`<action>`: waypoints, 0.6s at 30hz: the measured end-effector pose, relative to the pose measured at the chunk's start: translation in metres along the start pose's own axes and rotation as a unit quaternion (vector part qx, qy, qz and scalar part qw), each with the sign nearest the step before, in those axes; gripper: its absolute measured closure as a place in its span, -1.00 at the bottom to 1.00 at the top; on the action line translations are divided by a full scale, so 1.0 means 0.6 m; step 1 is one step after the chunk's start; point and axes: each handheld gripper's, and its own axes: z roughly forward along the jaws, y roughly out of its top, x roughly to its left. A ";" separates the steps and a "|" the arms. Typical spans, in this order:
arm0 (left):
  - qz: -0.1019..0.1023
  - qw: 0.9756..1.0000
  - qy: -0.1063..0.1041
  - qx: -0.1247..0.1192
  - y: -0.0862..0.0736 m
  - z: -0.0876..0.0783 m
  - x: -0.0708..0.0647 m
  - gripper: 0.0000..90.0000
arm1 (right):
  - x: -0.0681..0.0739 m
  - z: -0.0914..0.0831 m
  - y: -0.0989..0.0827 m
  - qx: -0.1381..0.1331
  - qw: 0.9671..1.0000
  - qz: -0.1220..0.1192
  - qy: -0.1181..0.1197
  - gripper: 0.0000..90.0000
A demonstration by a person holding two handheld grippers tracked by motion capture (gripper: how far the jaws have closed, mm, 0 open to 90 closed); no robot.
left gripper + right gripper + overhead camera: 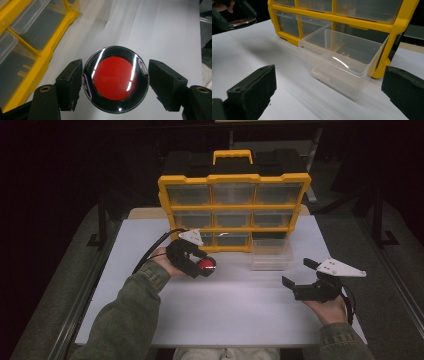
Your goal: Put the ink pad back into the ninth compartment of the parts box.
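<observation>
Left gripper (204, 266) clamped on a round red-faced disc (115, 78); right gripper (299, 276) empty, jaws wide apart.
Disc held above the white table (240, 305), near the yellow drawer cabinet (232, 212). One clear drawer (342, 61) stands pulled out on the table, ahead of the right gripper.
</observation>
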 end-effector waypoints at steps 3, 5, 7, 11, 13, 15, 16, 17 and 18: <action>0.009 1.000 -0.003 0.003 0.014 0.004 -0.001 -0.34 | 0.001 0.000 0.000 0.002 1.000 -0.002 0.001 -1.00; 0.015 1.000 -0.006 0.006 0.023 0.009 -0.002 -0.34 | 0.001 0.000 0.000 0.001 1.000 -0.002 0.002 -1.00; 0.021 1.000 -0.008 0.011 0.032 0.013 -0.001 -0.34 | 0.001 -0.001 0.000 0.000 1.000 -0.001 0.001 -1.00; 0.032 0.999 -0.015 0.014 0.053 0.021 -0.002 -0.34 | 0.000 -0.002 0.000 -0.001 1.000 0.000 0.001 -1.00; 0.039 0.999 -0.017 0.018 0.062 0.023 -0.004 -0.34 | 0.000 -0.003 0.000 -0.001 1.000 0.000 0.001 -1.00; 0.043 0.999 -0.020 0.016 0.071 0.025 -0.004 -0.34 | 0.000 -0.003 0.000 -0.002 1.000 0.000 0.002 -1.00; 0.046 0.999 -0.020 0.017 0.075 0.025 -0.004 -0.34 | -0.001 -0.003 0.000 -0.002 1.000 0.001 0.002 -1.00; 0.048 0.999 -0.020 0.017 0.079 0.026 -0.004 -0.34 | -0.001 -0.003 0.000 -0.003 1.000 0.001 0.002 -1.00; 0.050 0.998 -0.019 0.017 0.084 0.026 -0.004 -0.34 | -0.001 -0.003 -0.001 -0.002 1.000 0.002 0.002 -1.00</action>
